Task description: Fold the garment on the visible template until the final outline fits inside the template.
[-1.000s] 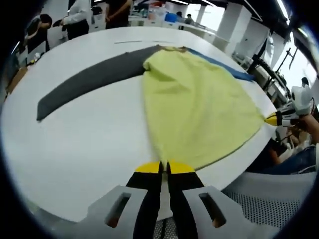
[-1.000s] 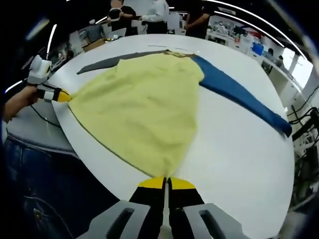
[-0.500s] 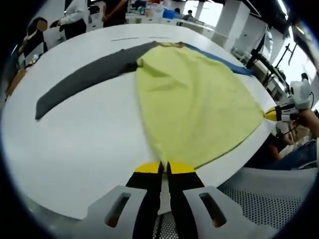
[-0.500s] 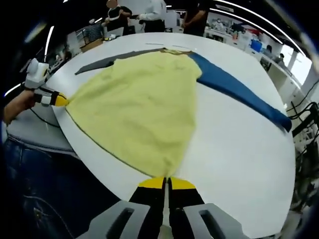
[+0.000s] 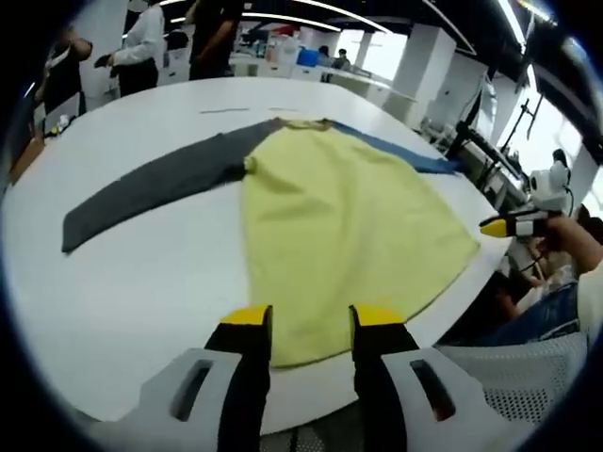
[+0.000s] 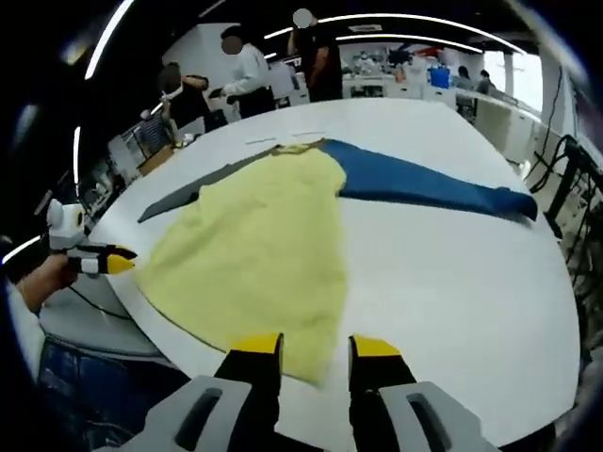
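Garment (image 5: 349, 226) flat (both tools parted)

Left gripper view: yellow-bodied garment (image 5: 349, 226) covers the inner end of its blue sleeve (image 5: 396, 155) at 1 o'clock. Right gripper view: its dark grey sleeve (image 6: 203, 188) is mostly hidden behind the yellow cloth at 10 o'clock; background people (image 6: 250, 75) blurred.

Left gripper (image 5: 307, 325), black jaws tipped yellow, pale grey slotted bases; right gripper (image 6: 316, 350) likewise; blue jeans (image 6: 66, 391)
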A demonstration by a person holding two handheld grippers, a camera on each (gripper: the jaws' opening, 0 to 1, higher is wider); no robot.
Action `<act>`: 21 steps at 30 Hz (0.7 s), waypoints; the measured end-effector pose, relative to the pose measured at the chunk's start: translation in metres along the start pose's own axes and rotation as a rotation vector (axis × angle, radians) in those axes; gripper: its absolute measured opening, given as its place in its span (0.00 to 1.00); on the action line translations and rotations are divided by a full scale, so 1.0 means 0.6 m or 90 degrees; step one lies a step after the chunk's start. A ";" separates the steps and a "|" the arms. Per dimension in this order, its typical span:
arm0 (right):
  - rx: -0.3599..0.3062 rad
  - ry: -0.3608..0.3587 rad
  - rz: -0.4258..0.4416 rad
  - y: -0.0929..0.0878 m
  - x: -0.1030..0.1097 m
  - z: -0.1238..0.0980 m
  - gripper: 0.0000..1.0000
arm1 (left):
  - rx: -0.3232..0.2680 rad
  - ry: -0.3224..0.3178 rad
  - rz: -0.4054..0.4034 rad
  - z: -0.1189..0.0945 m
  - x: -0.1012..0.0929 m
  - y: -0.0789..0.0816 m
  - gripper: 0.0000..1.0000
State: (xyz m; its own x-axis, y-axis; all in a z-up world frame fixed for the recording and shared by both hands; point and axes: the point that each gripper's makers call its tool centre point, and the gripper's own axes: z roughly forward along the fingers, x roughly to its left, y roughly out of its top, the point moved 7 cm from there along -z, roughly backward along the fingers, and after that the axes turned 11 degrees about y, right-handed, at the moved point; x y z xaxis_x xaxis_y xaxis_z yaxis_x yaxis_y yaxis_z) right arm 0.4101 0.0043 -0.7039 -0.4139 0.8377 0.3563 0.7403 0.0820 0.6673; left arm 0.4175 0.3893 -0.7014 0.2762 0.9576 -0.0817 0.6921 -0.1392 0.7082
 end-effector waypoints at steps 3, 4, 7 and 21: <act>-0.029 -0.005 -0.006 0.012 -0.012 -0.005 0.38 | -0.031 -0.012 0.012 -0.001 -0.004 0.010 0.40; -0.034 -0.005 -0.011 0.015 -0.015 -0.007 0.41 | -0.045 -0.018 0.014 -0.002 -0.006 0.015 0.43; -0.054 -0.013 -0.025 0.026 -0.030 -0.013 0.48 | -0.072 -0.029 0.022 -0.004 -0.008 0.023 0.50; -0.141 -0.100 -0.056 0.087 -0.145 -0.047 0.66 | -0.155 -0.045 0.047 -0.009 -0.014 0.052 0.73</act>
State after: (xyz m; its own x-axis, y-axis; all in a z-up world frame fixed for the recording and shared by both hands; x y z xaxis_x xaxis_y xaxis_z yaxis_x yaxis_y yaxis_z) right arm 0.4700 -0.0795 -0.6815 -0.3719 0.9071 0.1972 0.5649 0.0526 0.8235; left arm 0.4330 0.3786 -0.6749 0.3722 0.9258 -0.0657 0.4897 -0.1358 0.8612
